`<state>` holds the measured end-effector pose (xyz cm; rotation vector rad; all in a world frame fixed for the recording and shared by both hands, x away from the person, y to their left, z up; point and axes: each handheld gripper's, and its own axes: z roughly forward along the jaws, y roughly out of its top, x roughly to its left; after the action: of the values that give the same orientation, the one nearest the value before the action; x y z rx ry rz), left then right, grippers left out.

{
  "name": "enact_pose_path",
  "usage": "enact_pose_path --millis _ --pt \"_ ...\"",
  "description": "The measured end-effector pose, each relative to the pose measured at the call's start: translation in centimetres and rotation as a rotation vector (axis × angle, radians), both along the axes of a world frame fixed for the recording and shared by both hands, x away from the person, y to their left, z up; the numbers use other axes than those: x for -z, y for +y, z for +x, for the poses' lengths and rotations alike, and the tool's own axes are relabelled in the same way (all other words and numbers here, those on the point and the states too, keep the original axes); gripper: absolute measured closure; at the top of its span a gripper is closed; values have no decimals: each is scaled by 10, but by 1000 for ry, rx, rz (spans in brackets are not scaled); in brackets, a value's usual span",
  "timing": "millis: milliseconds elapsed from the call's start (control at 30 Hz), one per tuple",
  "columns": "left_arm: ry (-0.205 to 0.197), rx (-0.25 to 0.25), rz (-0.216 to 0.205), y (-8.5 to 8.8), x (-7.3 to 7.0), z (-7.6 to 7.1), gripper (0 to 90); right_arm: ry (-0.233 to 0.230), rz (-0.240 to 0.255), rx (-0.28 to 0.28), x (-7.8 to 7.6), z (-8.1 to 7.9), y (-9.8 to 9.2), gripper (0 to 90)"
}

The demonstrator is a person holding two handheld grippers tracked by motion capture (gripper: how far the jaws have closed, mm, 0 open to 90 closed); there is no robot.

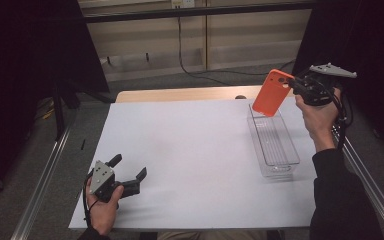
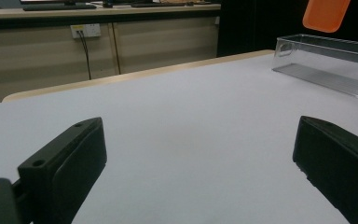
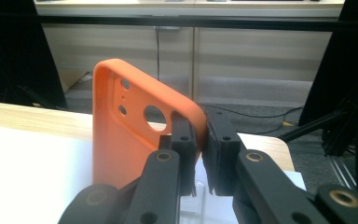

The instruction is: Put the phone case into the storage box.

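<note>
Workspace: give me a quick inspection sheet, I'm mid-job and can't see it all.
Surface: white sheet over a wooden table, bare in the middle.
Job's things: orange phone case held up above the far end of a clear tray; tray looks empty.
Clutter: nothing seen.
Grippers: right gripper clamps the case's edge; left gripper rests open near the sheet's front left.
Cables: black cable hangs at the back wall.
Surroundings: cabinets, dark curtains, metal rails.
</note>
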<state>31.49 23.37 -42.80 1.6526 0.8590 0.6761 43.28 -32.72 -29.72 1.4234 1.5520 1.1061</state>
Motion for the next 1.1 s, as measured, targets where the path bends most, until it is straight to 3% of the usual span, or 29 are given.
enact_pose_path --millis 233,800,1100 --pt "1 2 -1 0 0 0 27 17 -18 13 9 10 -2 826" --pt "8 14 -7 0 0 -1 26 52 -120 40 32 28 6 826" --pt "12 17 -8 -1 0 -2 26 76 -135 42 46 35 8 826"
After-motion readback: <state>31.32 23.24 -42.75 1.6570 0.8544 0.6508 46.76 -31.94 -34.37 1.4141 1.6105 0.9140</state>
